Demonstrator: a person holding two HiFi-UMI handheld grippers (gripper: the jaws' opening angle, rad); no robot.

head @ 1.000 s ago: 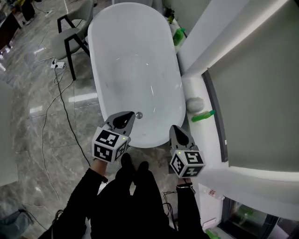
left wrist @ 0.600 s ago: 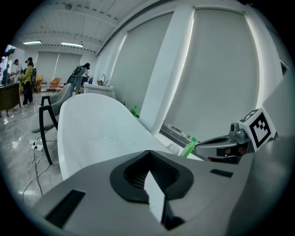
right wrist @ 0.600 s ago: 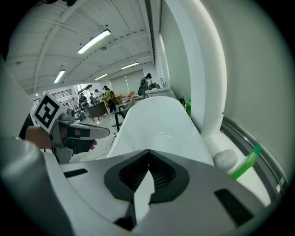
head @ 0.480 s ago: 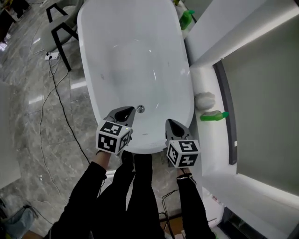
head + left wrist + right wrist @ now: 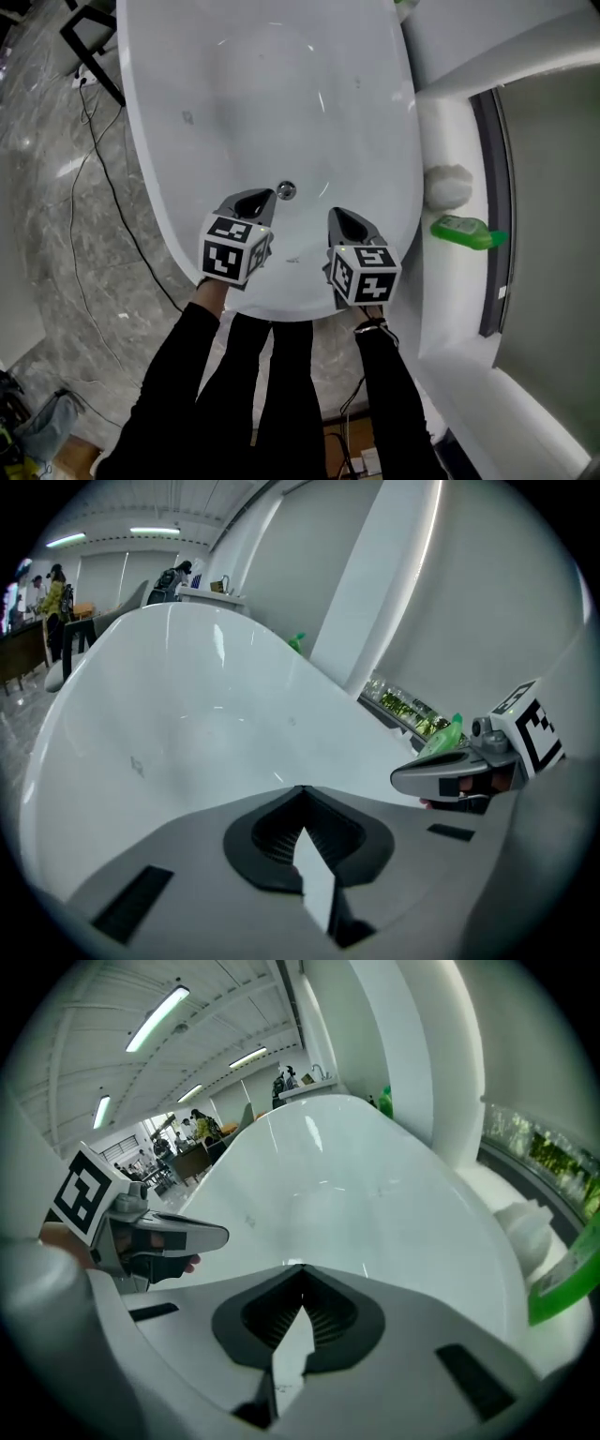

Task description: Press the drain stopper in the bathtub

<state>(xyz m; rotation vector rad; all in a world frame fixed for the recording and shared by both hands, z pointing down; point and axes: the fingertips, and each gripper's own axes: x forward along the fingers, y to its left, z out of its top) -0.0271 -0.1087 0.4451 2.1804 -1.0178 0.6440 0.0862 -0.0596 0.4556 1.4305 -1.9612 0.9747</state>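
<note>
2 empty tools: left gripper (image 5: 262, 198) and right gripper (image 5: 337, 217), jaws pressed together. The drain stopper (image 5: 286, 190) sits on the bathtub (image 5: 375, 112) floor near the left tip; rigid, likely slick, so press its centre.

A glossy grey marble floor (image 5: 56, 234) carries a white oval bathtub (image 5: 141, 159), which stands directly on it. A thin black cable (image 5: 103, 202) trails over the floor left of the tub, leading up to a white power strip (image 5: 82, 77) beside the dark legs of a chair (image 5: 89, 28). To the right of the tub runs a white ledge (image 5: 450, 272). A green bottle (image 5: 466, 232) lies on its side there, with a white rounded lump (image 5: 448, 185) just beside it. A round metal drain stopper (image 5: 286, 190) sits in the tub's bottom.
</note>
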